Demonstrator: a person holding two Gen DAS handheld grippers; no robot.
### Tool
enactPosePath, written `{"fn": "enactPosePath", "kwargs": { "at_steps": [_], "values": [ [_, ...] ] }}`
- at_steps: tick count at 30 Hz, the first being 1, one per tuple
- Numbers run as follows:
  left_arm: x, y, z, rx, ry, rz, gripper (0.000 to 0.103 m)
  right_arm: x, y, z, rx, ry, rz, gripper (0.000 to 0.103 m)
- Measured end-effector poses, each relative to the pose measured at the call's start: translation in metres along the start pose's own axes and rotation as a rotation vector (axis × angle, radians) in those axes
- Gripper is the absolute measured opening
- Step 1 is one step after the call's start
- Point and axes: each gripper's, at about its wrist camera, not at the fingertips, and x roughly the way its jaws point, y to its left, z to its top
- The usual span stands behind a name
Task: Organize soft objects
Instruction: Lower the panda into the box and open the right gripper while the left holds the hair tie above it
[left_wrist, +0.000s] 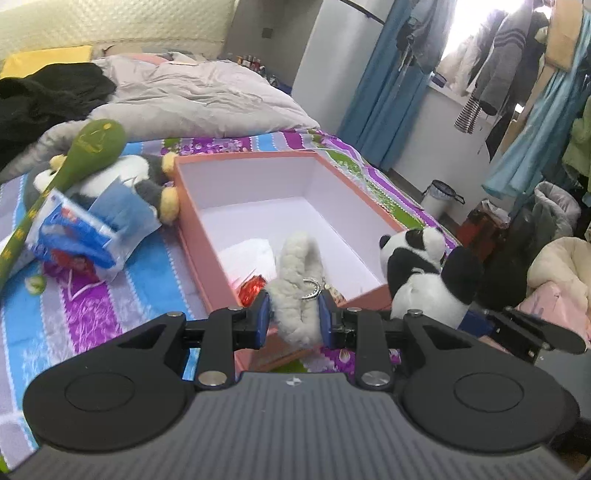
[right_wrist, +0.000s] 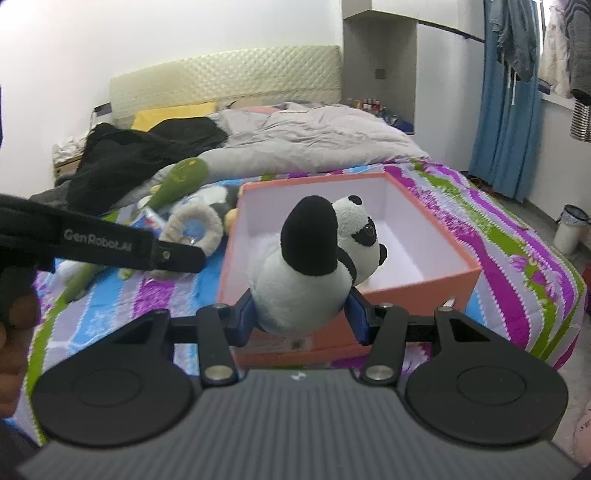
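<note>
My left gripper (left_wrist: 293, 317) is shut on a fluffy cream ring toy (left_wrist: 295, 280) with a metal key ring, held over the near corner of the open pink box (left_wrist: 207, 258). The same toy (right_wrist: 192, 229) shows in the right wrist view, left of the box. My right gripper (right_wrist: 301, 319) is shut on a plush panda (right_wrist: 314, 258), held above the near wall of the pink box (right_wrist: 424, 284). The panda (left_wrist: 424, 273) also shows in the left wrist view beside the box's right corner. Inside the box lie a white cloth (left_wrist: 251, 254) and a red item (left_wrist: 253, 288).
A striped bedsheet (left_wrist: 110, 295) covers the bed. Left of the box lie a penguin plush (left_wrist: 125, 177), a green spoon-shaped plush (left_wrist: 88, 147) and a blue-white packet (left_wrist: 81, 232). A grey duvet (right_wrist: 314, 136) and black clothes (right_wrist: 140, 155) lie further back. A bin (right_wrist: 569, 229) stands on the floor.
</note>
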Motion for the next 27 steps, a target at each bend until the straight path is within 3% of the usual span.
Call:
{"fn": "enactPosePath", "kwargs": {
  "at_steps": [6,16,24,27],
  "values": [
    [0.043,-0.008,0.033,0.043,0.012,0.016,0.032,0.036,-0.031,0.031,0.064,0.009,-0.013,0.054],
    [0.128,-0.009,0.082,0.051,0.162,0.005,0.032,0.111,-0.072,0.065,0.161,0.157,-0.018,0.054],
    [0.179,-0.003,0.101,0.028,0.295,0.013,0.032,0.158,-0.092,0.063,0.136,0.299,-0.063,0.054],
    [0.186,0.001,0.101,0.021,0.304,0.025,0.032,0.167,-0.104,0.057,0.154,0.34,-0.085,0.054]
  ]
}}
